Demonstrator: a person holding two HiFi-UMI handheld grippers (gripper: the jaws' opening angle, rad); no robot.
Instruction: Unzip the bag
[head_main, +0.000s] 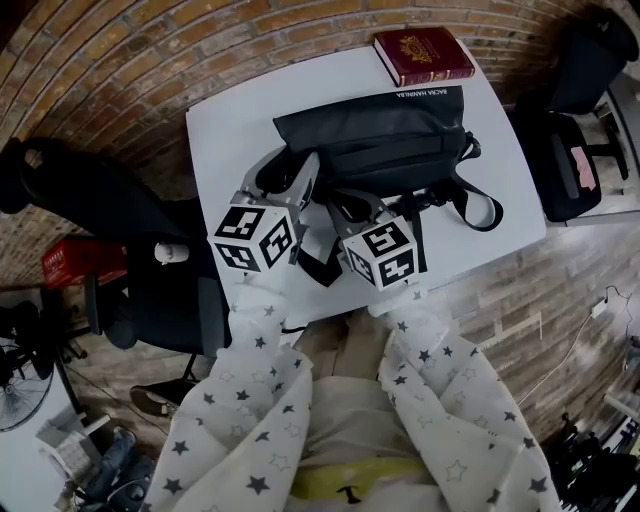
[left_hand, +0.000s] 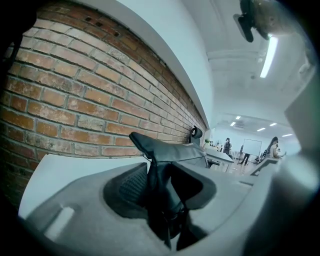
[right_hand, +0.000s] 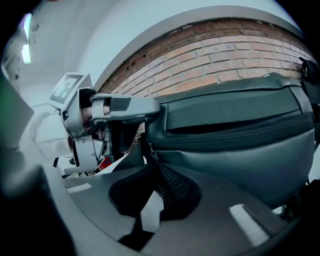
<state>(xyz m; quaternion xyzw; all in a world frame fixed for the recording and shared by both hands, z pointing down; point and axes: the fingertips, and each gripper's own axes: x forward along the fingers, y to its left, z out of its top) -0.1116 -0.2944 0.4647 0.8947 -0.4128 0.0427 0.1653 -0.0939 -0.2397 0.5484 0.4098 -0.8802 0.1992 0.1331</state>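
**A:** Start at the left. What are those fingers doing?

**B:** The left gripper (left_hand: 160, 172) has its fingers (left_hand: 131, 187) closed tight on a fold of black fabric at the left end of the shoulder bag (head_main: 390, 140). The fabric stands up between the pads and fills the gap. The right gripper view shows the same clamp from the side, at the bag's top corner.

**A:** And how is it posed?

**B:** In the head view it reaches forward from a star-printed sleeve (head_main: 240, 400). Its marker cube (head_main: 255, 238) faces up, just beside the other gripper's cube (head_main: 385, 252).

**A:** Where is the bag?

**B:** It lies flat on the white surface (head_main: 230, 130), lengthwise across it, with a brick wall (right_hand: 225, 55) behind. Its strap (head_main: 480, 205) loops off the right end. A dark red book (head_main: 422, 55) lies at the far edge, just beyond the bag.

**A:** Now the right side.

**B:** The right gripper (right_hand: 151, 167) comes in low at the bag's near face, close beside the left one. Its fingers (right_hand: 172, 187) are pinched together at the tips, with only a thin wedge of white surface showing farther back. They meet at the left end of the zip line, on what looks like the zipper pull (right_hand: 145, 150). The pull is small and dark, so I can't make out its shape.
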